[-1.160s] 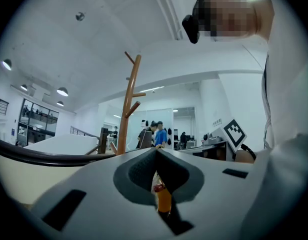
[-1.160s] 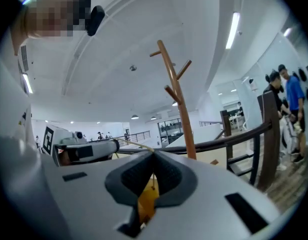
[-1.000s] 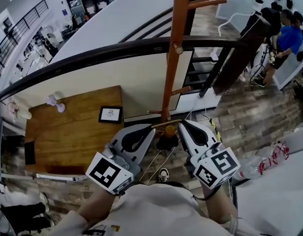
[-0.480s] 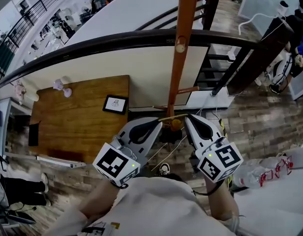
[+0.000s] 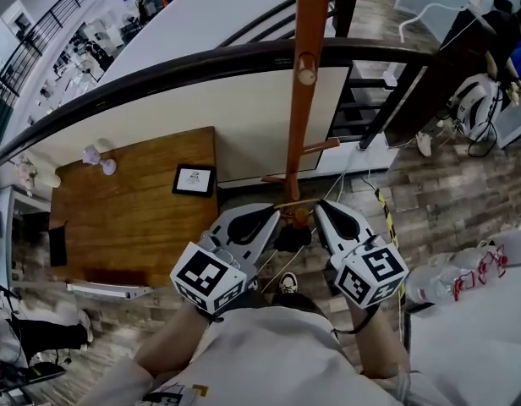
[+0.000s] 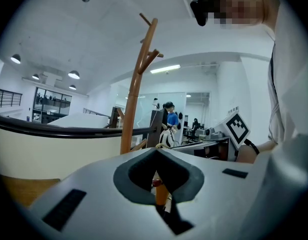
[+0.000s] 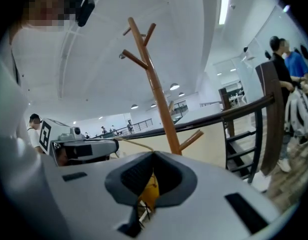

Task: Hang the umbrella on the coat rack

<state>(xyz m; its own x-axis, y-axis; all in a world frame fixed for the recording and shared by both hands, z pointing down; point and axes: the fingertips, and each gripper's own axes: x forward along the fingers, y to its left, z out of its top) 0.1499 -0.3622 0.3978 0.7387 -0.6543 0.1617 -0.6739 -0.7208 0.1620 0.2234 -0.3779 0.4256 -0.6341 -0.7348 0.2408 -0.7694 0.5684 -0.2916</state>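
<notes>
The coat rack [image 5: 303,100] is an orange-brown wooden pole with short angled pegs [image 5: 320,146]; it also rises ahead in the left gripper view [image 6: 132,109] and the right gripper view [image 7: 157,99]. Just below its foot in the head view, my left gripper [image 5: 273,215] and right gripper [image 5: 320,209] are side by side. A thin tan strap [image 5: 293,202] runs between their tips. The umbrella's orange handle [image 5: 300,218] and dark folded body [image 5: 289,240] hang under it. Both jaws are shut, with the orange handle [image 6: 161,193] showing behind the left pads and a yellow-orange part [image 7: 150,188] behind the right.
A curved black handrail [image 5: 159,74] on a cream wall crosses behind the rack. A wooden table [image 5: 125,227] with a small picture frame [image 5: 193,179] is at the left. Dark stairs [image 5: 362,108] and people stand at the right. A white surface with a plastic bag [image 5: 463,273] is at the lower right.
Both grippers keep their hold and stay together below the rack. The head view has shifted a little, so the rack pole sits slightly nearer.
</notes>
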